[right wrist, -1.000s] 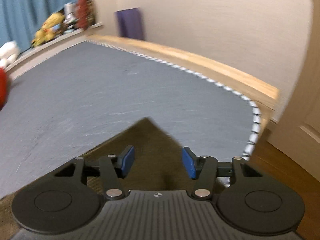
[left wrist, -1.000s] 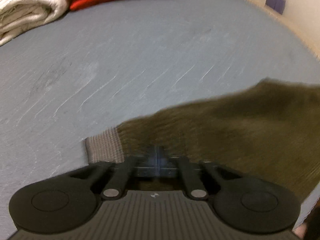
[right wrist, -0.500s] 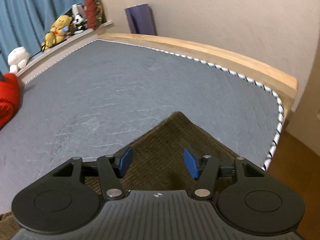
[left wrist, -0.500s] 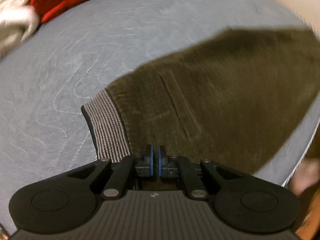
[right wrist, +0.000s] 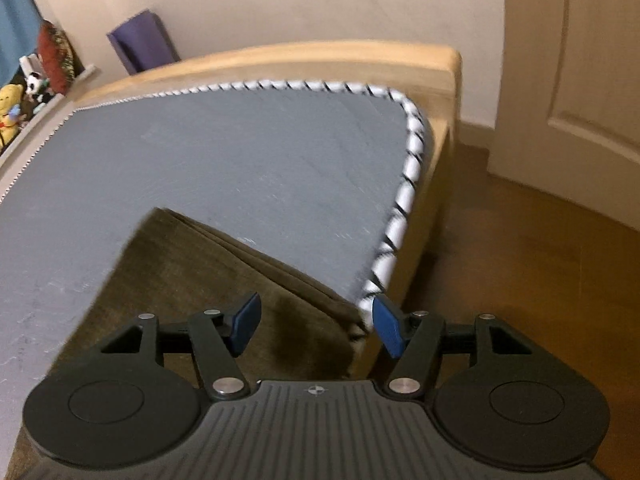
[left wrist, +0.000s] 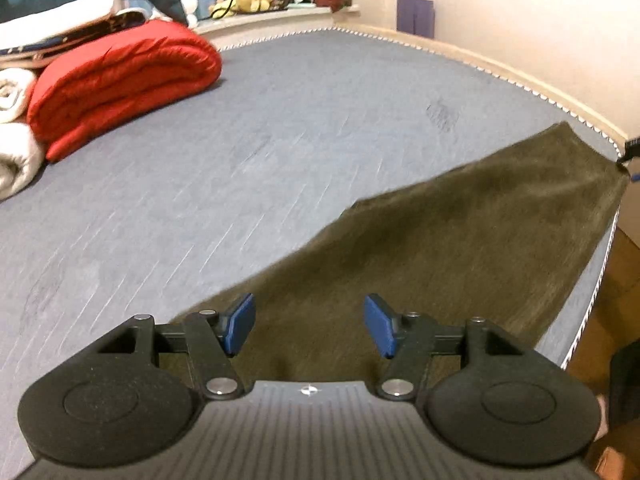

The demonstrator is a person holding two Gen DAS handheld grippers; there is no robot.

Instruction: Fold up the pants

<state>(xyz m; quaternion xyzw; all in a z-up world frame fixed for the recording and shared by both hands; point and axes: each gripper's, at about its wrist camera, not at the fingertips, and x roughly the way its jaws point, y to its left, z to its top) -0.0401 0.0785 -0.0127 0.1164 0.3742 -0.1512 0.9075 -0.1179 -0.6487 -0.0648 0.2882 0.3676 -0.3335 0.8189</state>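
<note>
Pants [left wrist: 460,240] lie flat on bed [left wrist: 280,120], long axis running from left claw [left wrist: 310,322] rightward toward right claw [right wrist: 316,326]; both just opened, nothing clamped.

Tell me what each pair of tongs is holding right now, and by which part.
Nothing is held. The left tongs have just opened above the pants; the right tongs have opened wider over the folded edge, pads apart from the cloth.
</note>
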